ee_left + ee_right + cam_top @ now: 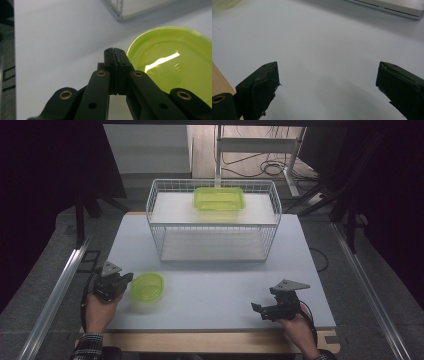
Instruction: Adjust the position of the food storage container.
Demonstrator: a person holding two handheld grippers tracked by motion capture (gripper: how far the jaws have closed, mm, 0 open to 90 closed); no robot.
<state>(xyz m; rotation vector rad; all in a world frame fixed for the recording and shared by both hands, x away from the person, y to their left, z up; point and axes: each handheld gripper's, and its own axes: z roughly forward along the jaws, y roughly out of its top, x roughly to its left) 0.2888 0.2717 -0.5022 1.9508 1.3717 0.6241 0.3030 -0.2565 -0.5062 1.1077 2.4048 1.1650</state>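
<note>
At the near left of the worktop [225,295], a round green tub [147,286] is seen lying flat, just beside the left tongs [124,281]. In the left gripper view the jaws are pressed fully together with nothing between them, their tip alongside the tub's rim but not around it. The right tongs [260,310] are held low over bare worktop at the near right, well apart from the tub, jaws spread wide and empty.

With the jaws shut, the tub cannot be gripped; if the left tongs were pushed on, the light tub would probably be nudged or slid across the smooth surface rather than picked up.

Farther back, a white wire basket [212,222] is stood in the middle of the worktop, and a rectangular green box [219,198] rests on its upper level. The basket's raised wire wall would have to be cleared by anything carried there.
</note>
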